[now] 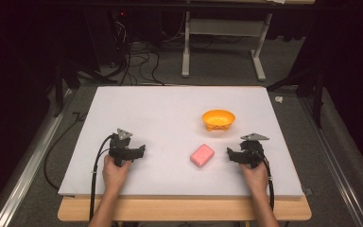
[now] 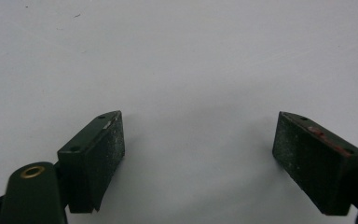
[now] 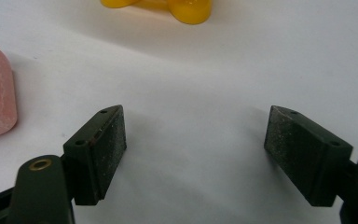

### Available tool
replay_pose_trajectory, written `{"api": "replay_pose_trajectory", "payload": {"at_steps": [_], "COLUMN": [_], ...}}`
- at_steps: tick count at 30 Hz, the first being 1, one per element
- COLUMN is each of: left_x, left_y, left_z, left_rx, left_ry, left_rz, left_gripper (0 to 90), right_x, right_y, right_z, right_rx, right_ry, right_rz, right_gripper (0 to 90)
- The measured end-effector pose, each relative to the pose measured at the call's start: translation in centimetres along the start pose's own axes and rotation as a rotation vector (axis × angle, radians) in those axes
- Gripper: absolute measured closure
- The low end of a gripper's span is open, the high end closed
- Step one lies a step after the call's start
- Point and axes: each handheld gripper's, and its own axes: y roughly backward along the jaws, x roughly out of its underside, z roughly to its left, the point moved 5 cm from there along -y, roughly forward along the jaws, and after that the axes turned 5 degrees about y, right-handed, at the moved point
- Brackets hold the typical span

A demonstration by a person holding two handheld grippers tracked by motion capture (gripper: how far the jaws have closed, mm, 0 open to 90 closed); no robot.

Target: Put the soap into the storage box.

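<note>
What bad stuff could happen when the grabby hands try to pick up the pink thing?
1. The pink soap bar lies off to one side of the open right gripper, not between its jaws, so closing now would likely catch nothing.
2. Soap can be slick, so it might slip out of a squeeze.
3. The orange bowl stands just behind the soap and could get bumped.

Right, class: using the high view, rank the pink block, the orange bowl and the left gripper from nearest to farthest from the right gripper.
1. Pink block: just to the left of the right gripper, on the white board.
2. Orange bowl: farther back, up and slightly left.
3. Left gripper: across the board, near its left side.
</note>
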Motion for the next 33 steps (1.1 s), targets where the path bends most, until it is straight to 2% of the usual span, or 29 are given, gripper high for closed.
{"api": "replay_pose_trajectory", "payload": {"at_steps": [8, 16, 22, 33], "left_x": [0.0, 0.0, 0.0, 0.0], "left_y": [0.0, 0.0, 0.0, 0.0], "left_z": [0.0, 0.0, 0.0, 0.0], "left_rx": [0.0, -0.007, -0.007, -0.006], "left_ry": [0.001, 0.007, 0.008, 0.008], "left_rz": [0.0, 0.002, 0.002, 0.002], "left_gripper": [17.4, 15.5, 15.4, 15.4], "right_x": [0.0, -0.3, -0.6, -0.8], "right_y": [0.1, 1.2, 2.3, 3.5], "right_z": [-0.2, 0.0, 0.8, 2.9], "right_rx": [-0.014, -0.028, -0.062, -0.116], "right_ry": [-0.014, -0.006, 0.008, 0.057], "right_rz": [-0.008, -0.052, -0.089, -0.115], "right_gripper": [20.1, 20.2, 20.3, 20.3]}}
